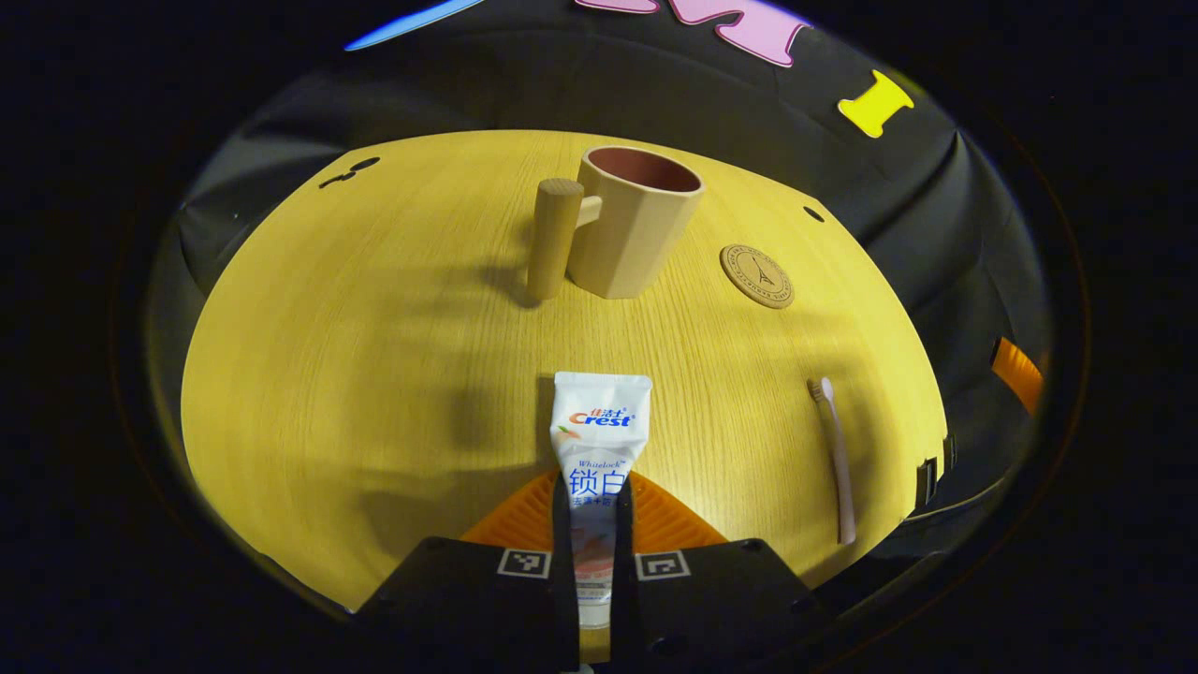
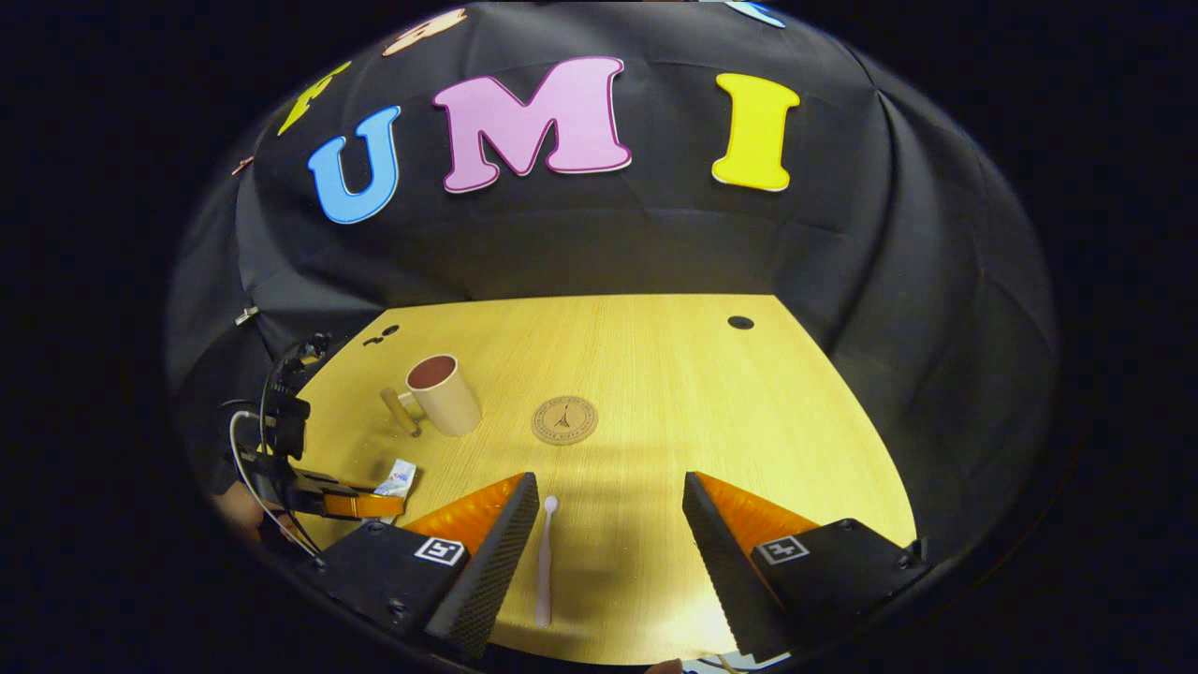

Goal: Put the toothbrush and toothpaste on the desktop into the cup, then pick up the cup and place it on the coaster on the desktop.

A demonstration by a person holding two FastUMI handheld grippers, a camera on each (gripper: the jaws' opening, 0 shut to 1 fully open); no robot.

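The white toothpaste tube (image 1: 600, 426) sticks forward from my left gripper (image 1: 594, 487), whose two fingers are shut on its lower half, low over the wooden table (image 1: 374, 374). Beyond it stands the beige cup (image 1: 638, 225), upright and empty, its wooden handle (image 1: 554, 239) to the left. The round cork coaster (image 1: 756, 275) lies right of the cup. A pink toothbrush (image 1: 836, 459) rests flat at the right. My right gripper (image 2: 610, 491) hangs open above the table, the toothbrush (image 2: 545, 562) lying just inside its left finger. The left gripper (image 2: 370, 505) with the toothpaste (image 2: 398, 477) shows at far left, near the cup (image 2: 445, 393) and coaster (image 2: 564, 419).
The table (image 2: 796, 449) has small dark holes at its back corners (image 2: 739, 322). Black cloth closes the booth on the far side and the right. Bare wood stretches to the right of the coaster. Cables trail from the left gripper at the table's left edge.
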